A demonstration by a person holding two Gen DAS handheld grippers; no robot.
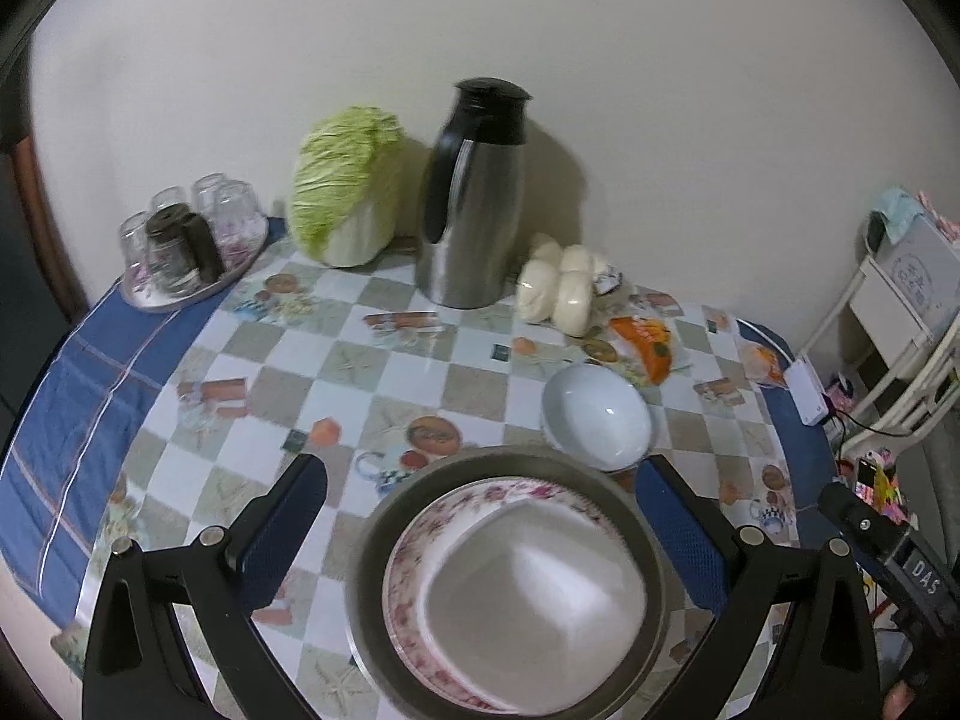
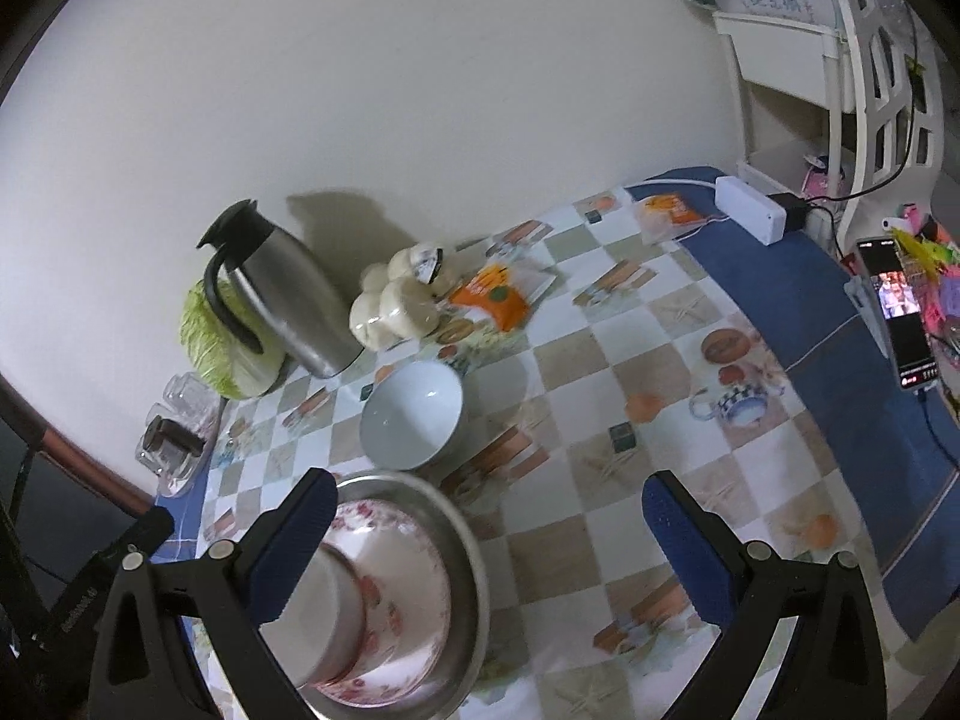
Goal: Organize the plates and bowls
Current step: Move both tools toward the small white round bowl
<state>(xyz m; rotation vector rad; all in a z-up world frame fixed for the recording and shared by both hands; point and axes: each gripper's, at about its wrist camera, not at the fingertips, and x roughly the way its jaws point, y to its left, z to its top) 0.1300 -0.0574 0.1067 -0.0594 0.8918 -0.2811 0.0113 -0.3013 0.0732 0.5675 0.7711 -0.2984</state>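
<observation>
- Legible text: "DAS" in white on the black body of my right gripper, lower right of the left wrist view. Print on the grey box (image 1: 921, 267) on the white rack is too blurred to read, same for the orange packet (image 1: 645, 342).
- My left gripper (image 1: 480, 516): jaws spread wide, holding nothing. Blue textured pads (image 1: 681, 534) flank the metal basin (image 1: 510, 588) at lower centre; contact with its rim I can't tell.
- My right gripper (image 2: 489, 540): jaws wide open, empty. Left pad overlaps the basin rim in frame; the right one is over bare tablecloth.
- Basin: round, dull steel. A floral plate (image 1: 414, 546) with pink rim print is nested inside, plus a plain white bowl (image 2: 324, 618) in it; bowl's orientation unclear.
- 1 more white bowl (image 1: 597, 417), glossy ceramic, upright, just beyond the basin on the table.
- Table (image 1: 384, 372): round, glossy checked oilcloth with printed teacups over blue cloth.
- Back edge, by the wall: steel thermal jug (image 1: 474, 198) with black lid and handle, napa cabbage (image 1: 345, 195), bagged white buns (image 1: 561, 288).
- Upper left: tray of upturned clear glasses (image 1: 198, 228).
- Right wrist view, right edge: phone (image 2: 900, 312), screen lit.
</observation>
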